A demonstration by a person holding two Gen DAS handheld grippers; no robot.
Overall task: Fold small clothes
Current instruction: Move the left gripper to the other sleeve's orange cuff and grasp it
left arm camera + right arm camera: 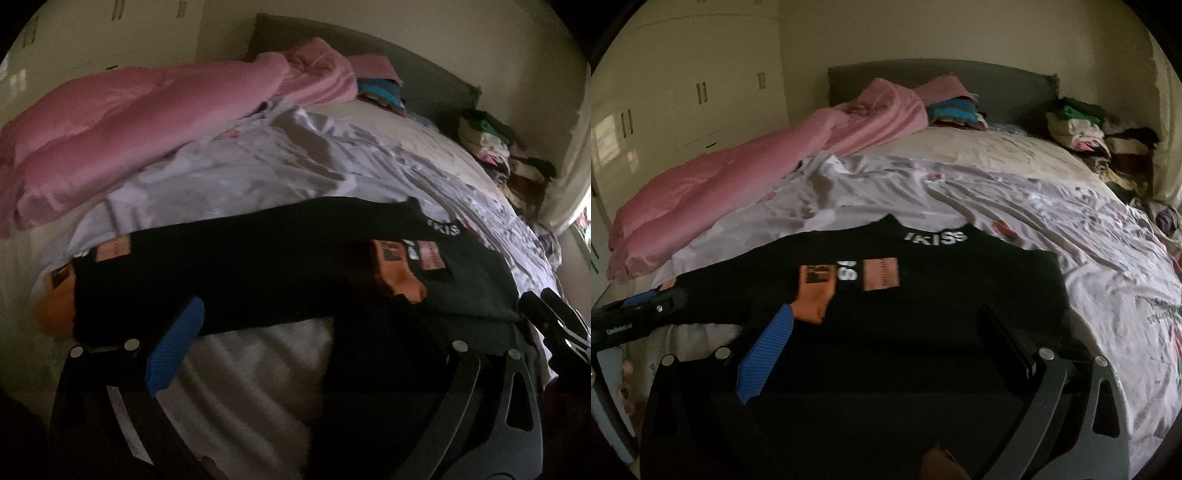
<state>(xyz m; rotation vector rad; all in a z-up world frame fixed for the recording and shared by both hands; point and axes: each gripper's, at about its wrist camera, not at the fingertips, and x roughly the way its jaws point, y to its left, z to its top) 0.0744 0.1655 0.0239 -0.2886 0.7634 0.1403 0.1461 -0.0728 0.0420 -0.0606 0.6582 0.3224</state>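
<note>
Both grippers stand over the near edge of the bed: left gripper (295, 332) with jaws spread wide, nothing between them; right gripper (882, 332) likewise wide and empty. Black sweater (923, 295) lies flat on the pale bedsheet (1071, 229) directly ahead of the fingers, collar pointing away, long axis running crosswise, one orange-cuffed sleeve folded over the chest. Pink blanket (720, 192) lies beyond, left. Clothes pile (1086, 136) far right.
</note>
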